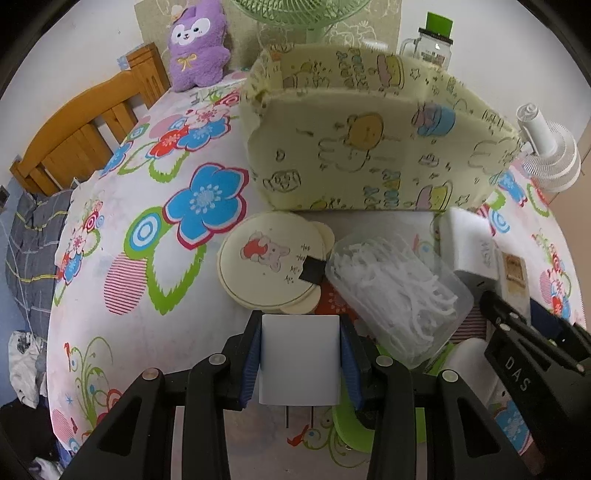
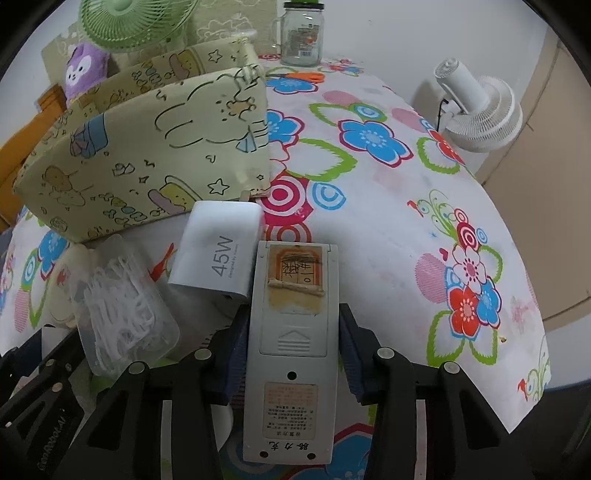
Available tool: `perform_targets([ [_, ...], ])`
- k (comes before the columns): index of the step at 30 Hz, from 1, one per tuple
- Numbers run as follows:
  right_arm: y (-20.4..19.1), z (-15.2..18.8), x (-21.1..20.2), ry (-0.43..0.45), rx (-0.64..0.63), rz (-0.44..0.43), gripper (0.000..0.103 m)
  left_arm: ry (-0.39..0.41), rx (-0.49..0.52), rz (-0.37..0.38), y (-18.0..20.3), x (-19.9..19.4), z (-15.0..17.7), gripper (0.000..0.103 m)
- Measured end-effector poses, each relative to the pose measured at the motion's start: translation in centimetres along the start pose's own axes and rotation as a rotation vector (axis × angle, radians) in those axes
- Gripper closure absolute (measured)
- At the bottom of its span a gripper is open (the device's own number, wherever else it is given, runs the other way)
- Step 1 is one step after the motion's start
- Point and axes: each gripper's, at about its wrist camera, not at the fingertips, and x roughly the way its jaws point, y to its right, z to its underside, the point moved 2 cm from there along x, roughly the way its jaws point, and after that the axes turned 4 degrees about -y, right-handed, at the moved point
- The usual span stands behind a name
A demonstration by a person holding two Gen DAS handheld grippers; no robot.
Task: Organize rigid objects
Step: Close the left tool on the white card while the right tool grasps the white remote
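Left wrist view, bottom centre: the left gripper (image 1: 300, 363), black linkage with blue ribbed pads, is clamped on a small white plug (image 1: 299, 360), a smooth matte block with rounded corners whose two metal prongs point toward the camera. Just above it lies a round cream compact (image 1: 271, 260), glossy, with two small ears and a printed bunny; to its right, a clear plastic tub (image 1: 400, 297) of white floss picks lies tilted. Right wrist view, bottom centre: the right gripper (image 2: 293, 350) is clenched on a long grey remote (image 2: 291, 354), back side up, showing a ribbed battery cover, a worn yellowish sticker and a printed label. Touching the remote's upper left edge is a white charger (image 2: 218, 251), smooth, marked 45W, lying flat. All rest on a cloth (image 2: 388, 229) printed with bright flowers and rings. Behind, at centre left, stands a soft pale-yellow fabric bin (image 2: 147, 147) with cartoon prints, its open rim sagging. Farther back: orange-handled scissors (image 2: 299, 76), a glass jar (image 2: 301, 35) with a green lid, a green mesh fan (image 2: 129, 22), a purple plush (image 1: 197, 44), and at upper right a white fan (image 2: 480, 110).
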Motion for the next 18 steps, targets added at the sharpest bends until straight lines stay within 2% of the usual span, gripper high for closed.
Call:
perform_targets([
  [8, 0.2, -0.4, -3.4, 0.087, 0.004, -0.010, 0.056, 0.042, 0.024, 0.001, 0.8, -2.0, -0.2, 0.064],
  [18, -1.0, -0.3, -7.2, 0.127, -0.026, -0.062, 0.056, 0.081, 0.018, 0.007, 1.1, -4.5, -0.5, 0.064],
])
